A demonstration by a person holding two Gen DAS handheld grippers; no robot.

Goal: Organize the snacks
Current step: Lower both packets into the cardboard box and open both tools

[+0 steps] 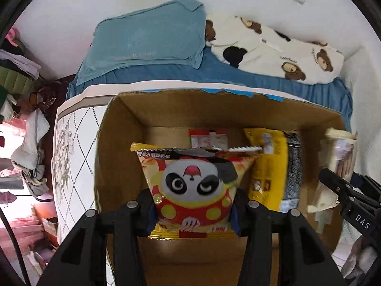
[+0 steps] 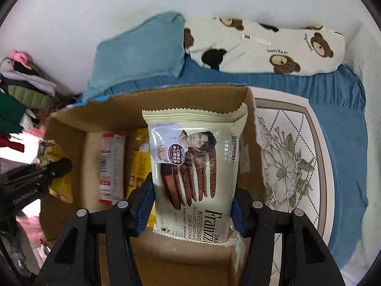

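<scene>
Left gripper [image 1: 193, 211] fingers clamp the panda snack bag [image 1: 194, 186]; right gripper [image 2: 193, 208] fingers pinch the Franzzi cookie pack [image 2: 195, 174], both above the cardboard box [image 2: 66, 128], yellow packet [image 1: 266, 169] at three o'clock of the panda.

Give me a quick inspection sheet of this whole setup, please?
Surface: cardboard box on a floral board on the bed.
Job's things: panda bag, cookie pack; in the box, yellow pack, red-white sachet.
Clutter: clothes pile.
Grippers: left hand-held gripper shut on panda bag; right hand-held gripper shut on cookie pack.
Cables: nothing seen.
Surroundings: blue pillow, bear blanket, white wall.
</scene>
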